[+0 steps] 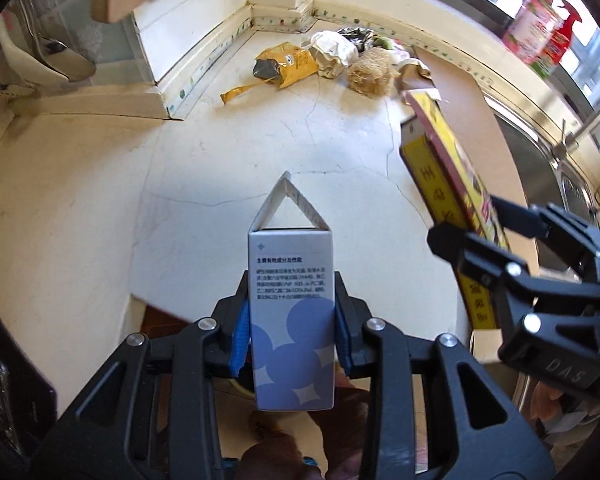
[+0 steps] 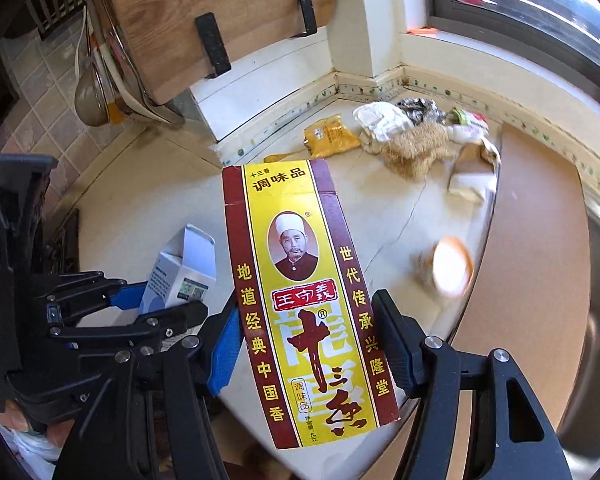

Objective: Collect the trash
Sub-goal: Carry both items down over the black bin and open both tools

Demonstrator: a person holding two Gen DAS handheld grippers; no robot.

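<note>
My left gripper (image 1: 292, 332) is shut on a grey and blue carton (image 1: 291, 320) with its top flap open, held above the counter's front edge. The carton also shows in the right wrist view (image 2: 182, 268). My right gripper (image 2: 312, 344) is shut on a yellow and red spice box (image 2: 306, 304), held upright beside the left one; the box also shows in the left wrist view (image 1: 448, 184). A trash heap lies in the far counter corner: a yellow bag (image 1: 288, 65), crumpled white paper (image 1: 334, 53), a straw-like tuft (image 1: 370, 72).
A brown board (image 1: 472, 120) lies on the counter's right side by a steel sink (image 1: 540, 168). A wooden cutting board (image 2: 220, 12) and hanging utensils (image 2: 100, 92) are on the left wall. A small blurred round object (image 2: 452, 266) is near the board. Bottles (image 1: 540, 32) stand on the windowsill.
</note>
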